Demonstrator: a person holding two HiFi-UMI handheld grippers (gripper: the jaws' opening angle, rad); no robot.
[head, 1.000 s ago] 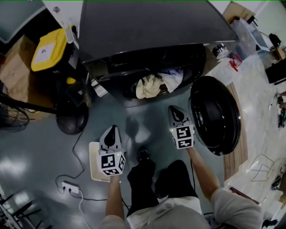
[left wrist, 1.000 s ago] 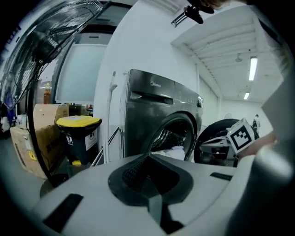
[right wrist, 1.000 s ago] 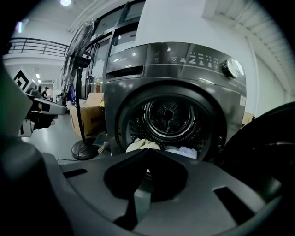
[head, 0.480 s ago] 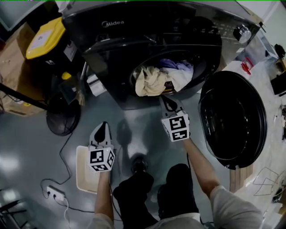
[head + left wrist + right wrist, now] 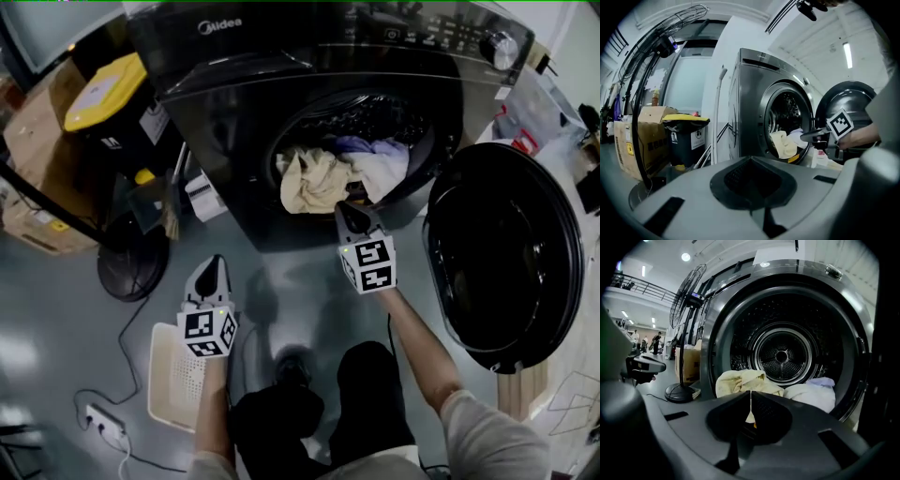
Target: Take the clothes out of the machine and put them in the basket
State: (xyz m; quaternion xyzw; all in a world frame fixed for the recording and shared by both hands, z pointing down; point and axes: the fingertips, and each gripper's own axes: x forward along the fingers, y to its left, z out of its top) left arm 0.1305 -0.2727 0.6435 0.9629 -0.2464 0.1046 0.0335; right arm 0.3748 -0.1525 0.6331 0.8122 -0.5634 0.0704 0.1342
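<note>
At the mouth of the drum [image 5: 380,117], the right claw [image 5: 350,211], pressed together, sits at six o'clock of the clothes [image 5: 314,178]; unopened, it would likely just shove them deeper. Left claw [image 5: 212,270] likewise together.

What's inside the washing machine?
A cream cloth, a white cloth and a bit of purple cloth sit heaped at the front of the drum. The pile covers whatever lies beneath it.
</note>
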